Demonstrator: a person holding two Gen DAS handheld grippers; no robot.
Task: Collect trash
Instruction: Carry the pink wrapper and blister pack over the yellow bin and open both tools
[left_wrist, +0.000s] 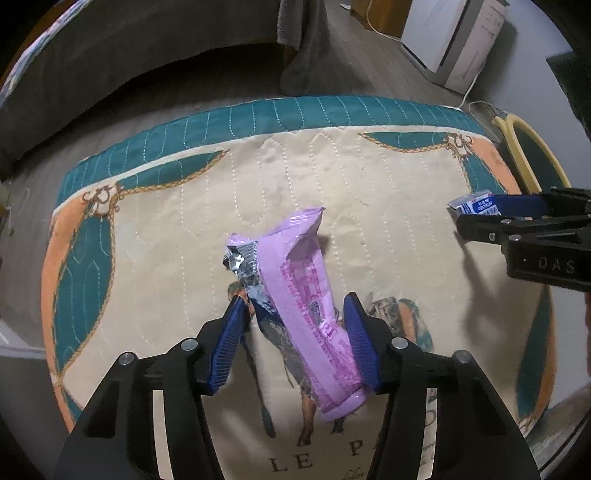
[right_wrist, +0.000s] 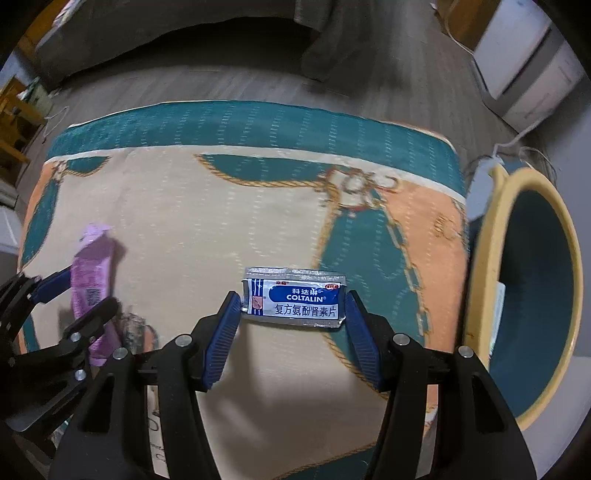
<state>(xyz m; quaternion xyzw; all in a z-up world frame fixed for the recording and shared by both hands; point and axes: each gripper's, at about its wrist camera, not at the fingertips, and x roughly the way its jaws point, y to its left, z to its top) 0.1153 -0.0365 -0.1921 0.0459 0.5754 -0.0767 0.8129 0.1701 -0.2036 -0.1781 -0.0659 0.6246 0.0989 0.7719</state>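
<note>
A crumpled pink snack wrapper (left_wrist: 303, 295) with torn silver foil lies on the quilted cover (left_wrist: 177, 229). My left gripper (left_wrist: 293, 310) points down over it, one blue pad on each side. The pads sit close to the wrapper without squeezing it. In the right wrist view the same wrapper (right_wrist: 92, 266) shows at the left between the left gripper (right_wrist: 83, 295) fingers. My right gripper (right_wrist: 293, 306) is shut on a silver and blue Coltalin sachet (right_wrist: 295, 301), held by its two short ends above the cover. The left wrist view shows that sachet (left_wrist: 474, 205) at the right, in the right gripper (left_wrist: 476, 212).
A yellow-rimmed teal bin (right_wrist: 480, 295) stands just off the cover's right edge, its rim (left_wrist: 517, 140) also in the left wrist view. Grey floor, a white appliance (right_wrist: 524, 62) with cables, and a dark sofa (left_wrist: 110, 55) lie beyond the far edge.
</note>
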